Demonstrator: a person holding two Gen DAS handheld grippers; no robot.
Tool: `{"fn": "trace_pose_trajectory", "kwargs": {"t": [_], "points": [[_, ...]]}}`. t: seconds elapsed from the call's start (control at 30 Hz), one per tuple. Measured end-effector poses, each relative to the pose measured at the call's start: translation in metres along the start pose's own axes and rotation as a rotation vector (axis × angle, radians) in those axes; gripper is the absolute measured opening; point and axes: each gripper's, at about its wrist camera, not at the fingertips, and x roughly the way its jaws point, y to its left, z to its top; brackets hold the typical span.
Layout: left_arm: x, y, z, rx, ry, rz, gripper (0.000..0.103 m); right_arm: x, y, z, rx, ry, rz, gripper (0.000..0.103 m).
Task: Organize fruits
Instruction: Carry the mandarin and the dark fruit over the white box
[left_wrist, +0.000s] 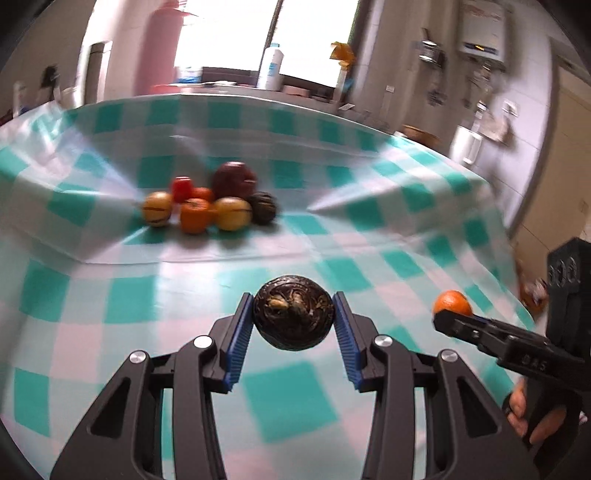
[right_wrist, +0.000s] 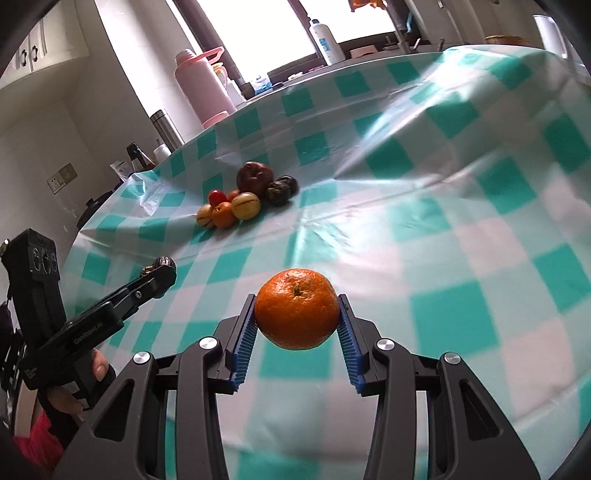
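My left gripper (left_wrist: 294, 314) is shut on a dark brown wrinkled fruit (left_wrist: 293, 312) and holds it above the checked cloth. My right gripper (right_wrist: 297, 314) is shut on an orange mandarin (right_wrist: 296, 308), also off the table. In the left wrist view the right gripper (left_wrist: 448, 315) shows at the right with the mandarin (left_wrist: 451, 301). In the right wrist view the left gripper (right_wrist: 162, 269) shows at the left with the dark fruit (right_wrist: 162, 263). A pile of fruit (left_wrist: 210, 199) lies farther back: a dark red apple (right_wrist: 255, 175), yellow striped fruits, small oranges, dark fruits.
A teal and white checked tablecloth (right_wrist: 443, 240) with creases covers the table. Behind it, a pink thermos (right_wrist: 199, 85), a steel flask (right_wrist: 166, 127) and a white bottle (right_wrist: 325, 38) stand by the window. The table edge falls off at the right in the left wrist view (left_wrist: 498, 206).
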Motion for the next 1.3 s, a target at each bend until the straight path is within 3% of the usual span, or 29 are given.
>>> {"fn": "trace_pose_trajectory", "kwargs": {"t": [0.47,0.6,0.73,0.9,0.97,1.13,1.3], "points": [[-0.007,-0.170,-0.050,0.387,0.082,-0.255,0.044,-0.138,-0.091,-0.075,0.059,-0.124,-0.083,0.042],[-0.005,-0.213,-0.070,0.496,0.120,-0.316,0.044,-0.168,-0.127,-0.097,0.116,-0.120,-0.165,0.042],[0.000,-0.263,-0.104,0.668,0.159,-0.385,0.044,-0.190,-0.163,-0.121,0.188,-0.106,-0.246,0.042],[0.025,-0.311,-0.151,0.867,0.276,-0.461,0.044,-0.175,-0.209,-0.142,0.251,0.059,-0.407,0.042],[0.045,-0.332,-0.179,0.959,0.364,-0.484,0.044,-0.156,-0.228,-0.149,0.271,0.154,-0.466,0.042],[0.082,-0.358,-0.236,1.121,0.532,-0.502,0.044,-0.102,-0.249,-0.162,0.146,0.368,-0.589,0.042],[0.106,-0.373,-0.269,1.194,0.625,-0.495,0.044,-0.066,-0.254,-0.167,0.054,0.467,-0.588,0.042]]}}
